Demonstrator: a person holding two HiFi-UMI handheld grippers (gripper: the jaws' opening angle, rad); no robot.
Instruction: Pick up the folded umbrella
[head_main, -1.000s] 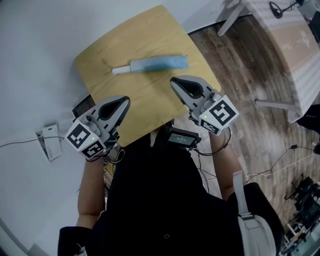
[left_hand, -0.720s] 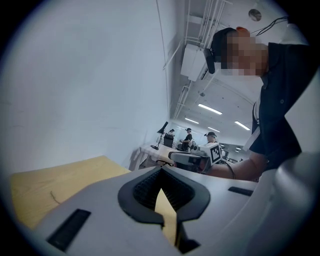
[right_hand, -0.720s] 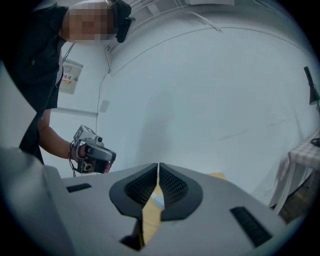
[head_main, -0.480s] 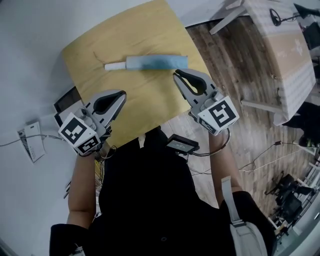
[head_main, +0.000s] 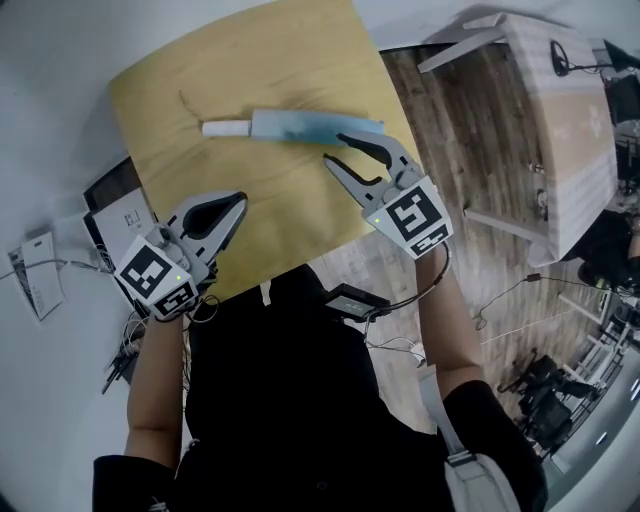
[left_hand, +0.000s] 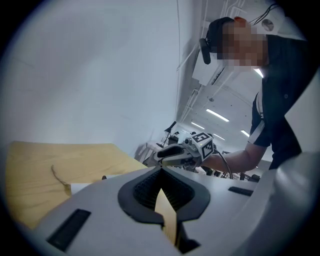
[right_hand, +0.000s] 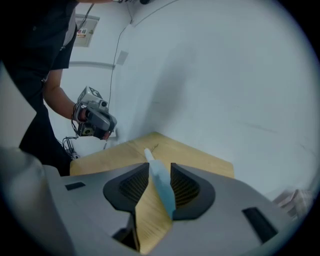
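Note:
The folded umbrella (head_main: 300, 125) is light blue with a white handle at its left end. It lies flat across the far part of the yellow wooden table (head_main: 180, 80). My right gripper (head_main: 335, 149) hovers at the umbrella's right end. Its jaws have just been opening and stand open. In the right gripper view the umbrella (right_hand: 161, 186) runs along the gap of the right gripper (right_hand: 160, 167), beyond the pads and untouched. My left gripper (head_main: 238, 202) is shut and empty over the table's near left part, well short of the umbrella. In the left gripper view, its tips (left_hand: 161, 173) meet.
The table's near edge runs just in front of the person. Wooden floor (head_main: 450, 130) lies to the right, with a white table (head_main: 565, 120) beyond. Papers, a small box (head_main: 35, 280) and cables lie on the floor at the left.
Both grippers have come down and forward toward the table. The right one rolled, reached the umbrella's right end and went from shut to open. The left stayed shut.

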